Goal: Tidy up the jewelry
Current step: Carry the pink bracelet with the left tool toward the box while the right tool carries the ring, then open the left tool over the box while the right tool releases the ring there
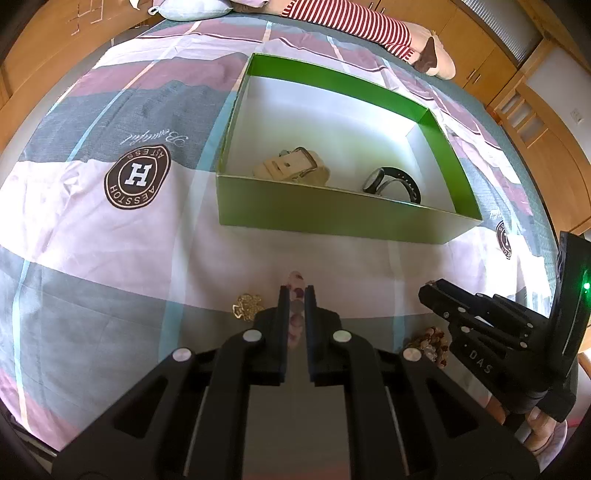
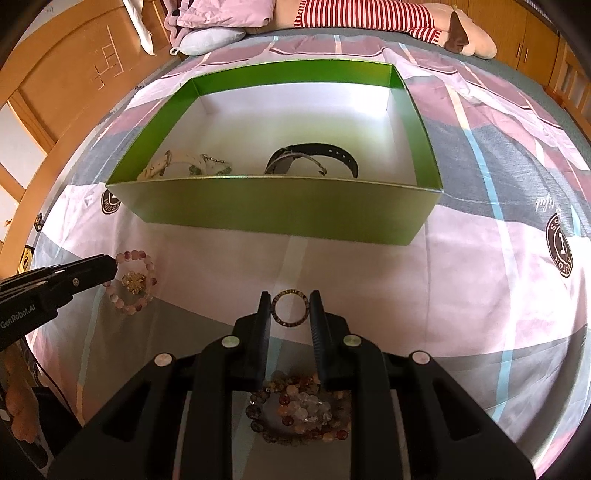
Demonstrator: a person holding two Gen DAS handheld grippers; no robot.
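My right gripper (image 2: 290,308) is clamped on a thin dark ring (image 2: 289,308), a flat hoop with a patterned rim, held upright between my two ribbed black fingers (image 2: 263,314) and lifted above the bedspread (image 2: 461,295). My left gripper (image 1: 296,295) is pinched nearly shut on a bracelet of pale pink round beads (image 1: 295,286); in the right wrist view that bracelet (image 2: 135,282) lies as a loop on the cloth, with my left fingertip at its near edge and a small gold flower charm (image 2: 133,281) inside the loop. Both tools reach forward and low over the bed, angled toward each other. Beneath my right fingers lies a heap of glassy brown and clear beads (image 2: 301,410). Ahead stands the green cardboard box (image 2: 280,206), white inside, holding a cream watch (image 2: 177,166) at its left and a black watch (image 2: 314,160) beside it. Beyond lie a striped plush toy (image 2: 369,14) and wooden cabinets (image 2: 55,92).
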